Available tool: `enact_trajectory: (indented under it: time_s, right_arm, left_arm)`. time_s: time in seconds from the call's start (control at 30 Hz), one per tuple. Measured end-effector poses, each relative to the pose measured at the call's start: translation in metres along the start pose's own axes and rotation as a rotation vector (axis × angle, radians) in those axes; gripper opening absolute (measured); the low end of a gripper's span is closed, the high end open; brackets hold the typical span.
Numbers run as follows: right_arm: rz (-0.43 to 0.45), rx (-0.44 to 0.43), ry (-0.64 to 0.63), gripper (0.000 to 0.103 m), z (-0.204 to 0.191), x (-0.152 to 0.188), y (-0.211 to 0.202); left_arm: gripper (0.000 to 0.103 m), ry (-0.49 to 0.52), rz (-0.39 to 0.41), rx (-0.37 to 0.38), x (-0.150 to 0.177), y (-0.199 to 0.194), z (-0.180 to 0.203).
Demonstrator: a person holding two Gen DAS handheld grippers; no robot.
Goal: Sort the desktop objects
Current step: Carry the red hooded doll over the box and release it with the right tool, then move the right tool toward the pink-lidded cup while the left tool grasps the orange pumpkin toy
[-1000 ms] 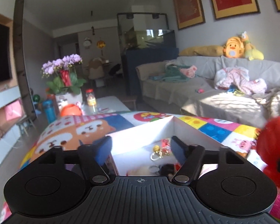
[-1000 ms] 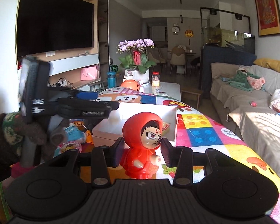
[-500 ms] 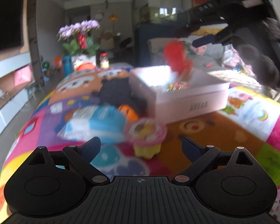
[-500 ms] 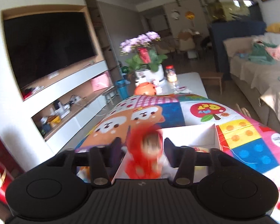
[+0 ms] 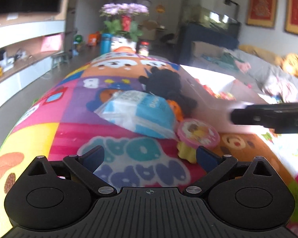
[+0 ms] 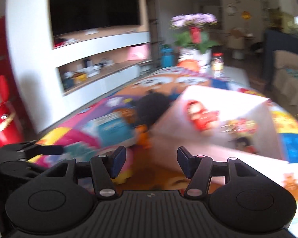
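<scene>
Jaws: left gripper has just opened wide, empty; right gripper has also been opening, empty. Pink-lidded cup, lower centre-right, looks light and rigid; grasp across its lid rim. White box stands behind.

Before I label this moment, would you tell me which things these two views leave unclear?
- Red figurine in the white box: right wrist view, motion blur smears its face.
- Other box contents: left wrist view, the box wall and glare hide them.
- Yellow base under the pink-lidded cup: left wrist view, partly behind the left gripper's finger.
- Blue packet: print too blurred to read.
</scene>
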State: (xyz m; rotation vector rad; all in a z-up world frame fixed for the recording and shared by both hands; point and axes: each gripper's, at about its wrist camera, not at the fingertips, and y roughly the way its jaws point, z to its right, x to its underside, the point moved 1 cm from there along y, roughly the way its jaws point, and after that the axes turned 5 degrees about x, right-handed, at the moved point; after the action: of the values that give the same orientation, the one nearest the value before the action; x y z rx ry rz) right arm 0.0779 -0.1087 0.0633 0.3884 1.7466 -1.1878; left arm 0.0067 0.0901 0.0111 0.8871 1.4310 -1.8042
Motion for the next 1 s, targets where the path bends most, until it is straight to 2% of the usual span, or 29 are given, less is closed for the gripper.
enact_trajectory:
  time_s: [0.03, 0.1, 0.17, 0.23, 0.27, 0.3, 0.33, 0.4, 0.57, 0.77, 0.93, 1.0]
  right_arm:
    - [-0.008, -0.026, 0.009, 0.062, -0.004, 0.0, 0.003]
    - [-0.028, -0.053, 0.028, 0.079, -0.014, -0.001, 0.012]
    - [-0.048, -0.075, 0.037, 0.08, -0.023, -0.001, 0.021]
    - [-0.074, -0.093, 0.022, 0.08, -0.033, 0.001, 0.03]
    - [-0.087, -0.087, 0.006, 0.076, -0.037, 0.002, 0.034]
    - [-0.102, -0.078, -0.007, 0.061, -0.041, 0.004, 0.038]
    - [-0.124, -0.072, -0.015, 0.055, -0.042, 0.006, 0.041]
    - [-0.13, -0.067, 0.003, 0.055, -0.037, 0.009, 0.04]
    - [-0.058, 0.042, 0.048, 0.055, -0.002, 0.023, -0.003]
    - [-0.018, 0.263, 0.136, 0.055, 0.046, 0.063, -0.057]
    - [-0.007, 0.298, 0.183, 0.057, 0.062, 0.082, -0.068]
    - [0.008, 0.302, 0.196, 0.064, 0.064, 0.087, -0.068]
  left_arm:
    - [0.101, 0.042, -0.011, 0.012, 0.002, -0.001, 0.006]
    - [0.101, 0.132, -0.015, 0.047, 0.007, -0.005, 0.019]
    - [0.101, 0.201, -0.004, 0.049, 0.011, -0.008, 0.03]
    - [0.101, 0.221, -0.018, 0.043, 0.012, -0.005, 0.035]
    - [0.101, 0.22, -0.027, 0.044, 0.011, -0.004, 0.035]
    - [0.101, 0.216, -0.032, 0.044, 0.011, -0.003, 0.034]
    - [0.101, 0.213, -0.036, 0.044, 0.011, -0.002, 0.035]
    - [0.102, 0.212, -0.037, 0.043, 0.011, -0.002, 0.035]
    - [0.102, 0.219, -0.049, 0.036, 0.011, 0.001, 0.037]
    - [0.102, 0.236, -0.078, 0.009, 0.009, 0.007, 0.04]
    - [0.102, 0.196, -0.085, 0.002, -0.007, 0.021, 0.044]
    - [0.102, 0.248, -0.056, -0.029, -0.015, 0.029, 0.051]
